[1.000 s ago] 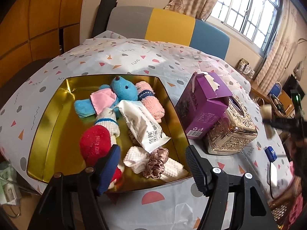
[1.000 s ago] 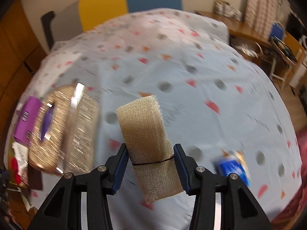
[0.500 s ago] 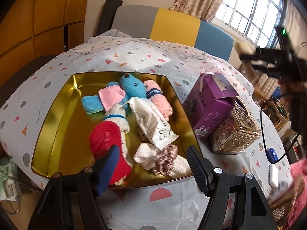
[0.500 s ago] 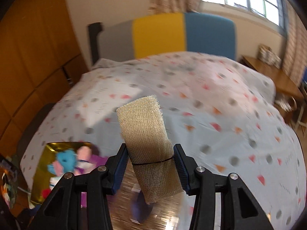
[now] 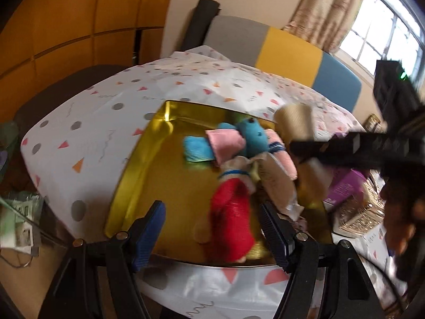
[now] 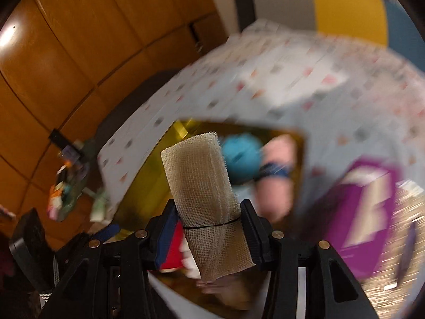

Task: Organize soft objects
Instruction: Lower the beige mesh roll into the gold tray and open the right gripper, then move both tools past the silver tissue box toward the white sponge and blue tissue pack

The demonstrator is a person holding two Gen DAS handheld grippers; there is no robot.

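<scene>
A gold tray [image 5: 138, 164] on the patterned tablecloth holds a blue plush bear [image 5: 252, 135], a pink cloth [image 5: 225, 146], a red plush piece [image 5: 231, 212] and a white packet [image 5: 276, 183]. My left gripper [image 5: 211, 235] stands open over the tray's near edge, its pads touching nothing. My right gripper [image 6: 209, 223] is shut on a beige gauze roll [image 6: 202, 186] bound by a thin black band. It holds the roll above the tray [image 6: 148, 186], near the blue bear [image 6: 241, 159]. In the left wrist view the gauze roll [image 5: 294, 122] hangs over the tray's right side.
A purple box [image 6: 366, 212] and a shiny metal box [image 5: 358, 220] stand on the table right of the tray. A chair with grey, yellow and blue panels [image 5: 289, 50] is behind the table. Clutter lies on the floor at the left [image 5: 21, 220]. A hand [image 5: 398, 220] is at the right.
My right gripper swung the gauze roll from over the bare tablecloth to above the gold tray, entering the left wrist view. My left gripper shifted left along the tray's near edge.
</scene>
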